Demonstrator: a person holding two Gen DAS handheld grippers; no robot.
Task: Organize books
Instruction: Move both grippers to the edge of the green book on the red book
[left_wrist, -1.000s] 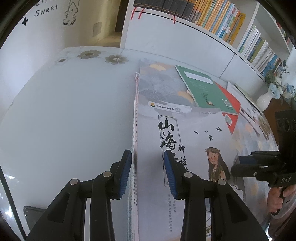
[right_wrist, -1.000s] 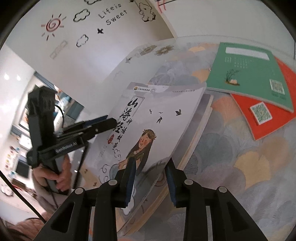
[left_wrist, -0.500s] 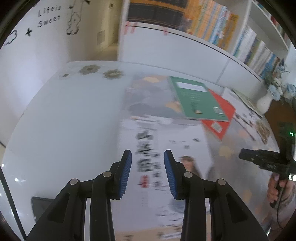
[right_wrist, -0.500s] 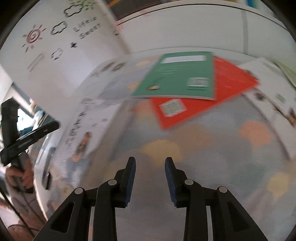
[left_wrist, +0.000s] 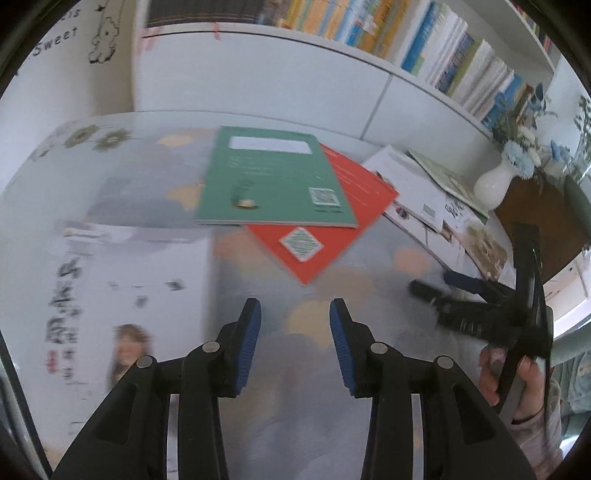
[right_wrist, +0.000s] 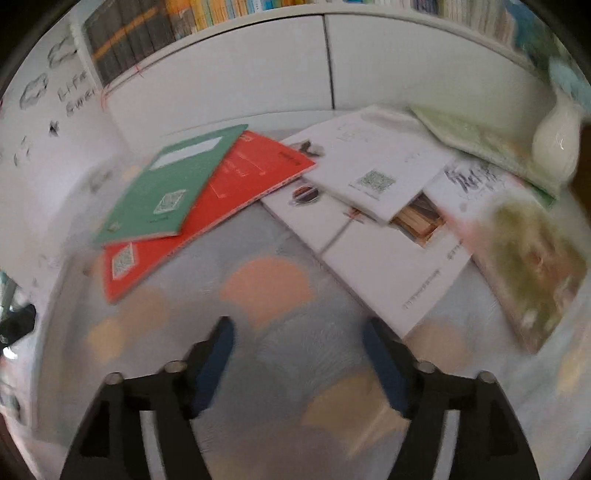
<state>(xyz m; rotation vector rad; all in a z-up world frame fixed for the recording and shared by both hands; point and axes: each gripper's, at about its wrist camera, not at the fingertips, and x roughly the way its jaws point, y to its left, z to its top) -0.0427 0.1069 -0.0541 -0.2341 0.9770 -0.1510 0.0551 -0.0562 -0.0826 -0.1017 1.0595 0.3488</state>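
Patterned tabletop (right_wrist: 266, 284) below bookshelves (left_wrist: 424, 48); left tongs (left_wrist: 295, 350) narrowly apart, right tongs (right_wrist: 297, 363) just widened, both empty.

Light: bright, even daylight; soft shadows.
Blur: right wrist view smeared throughout; left wrist view softer on the near-left white book (left_wrist: 122, 295).
Edges: strong fisheye bending, black corner vignette.
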